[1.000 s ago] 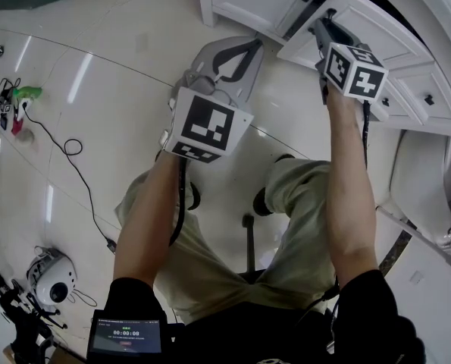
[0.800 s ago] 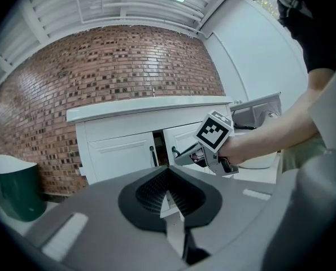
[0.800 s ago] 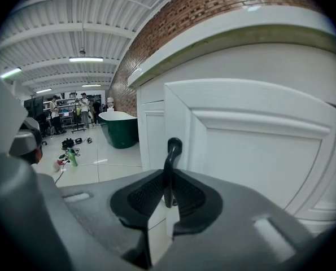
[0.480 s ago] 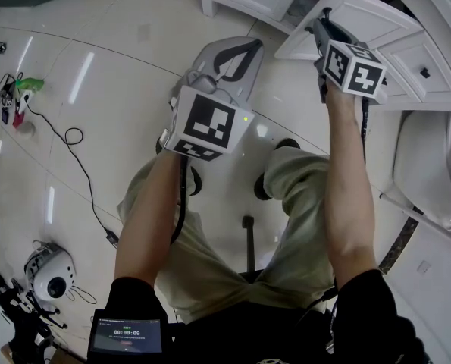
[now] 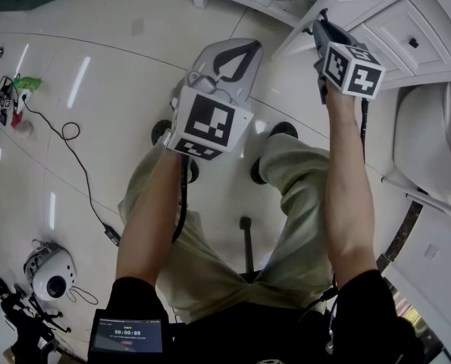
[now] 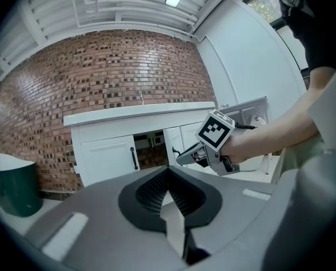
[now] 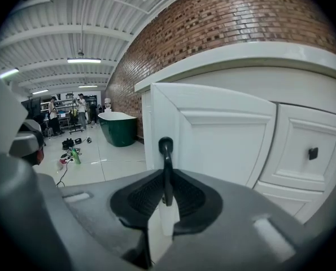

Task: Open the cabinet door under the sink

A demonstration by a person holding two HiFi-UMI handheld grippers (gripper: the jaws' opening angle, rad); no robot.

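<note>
Down at the white cabinet (image 6: 105, 160), we hold the right tongs (image 7: 166, 180) pinched narrow on the slim black handle (image 7: 166, 148) of the cabinet door (image 7: 224, 134), which stands swung well out from its frame. We judge the risk to be a pull that leaves the hinge's arc: the thin bar could slide out of the pads, or the door could be wrenched against its hinge. Our right forearm (image 5: 346, 173) reaches straight ahead with its tongs tipped slightly down, while the left tongs (image 6: 168, 176) sit closed and empty over the floor (image 5: 96, 89), apart from the door.
</note>
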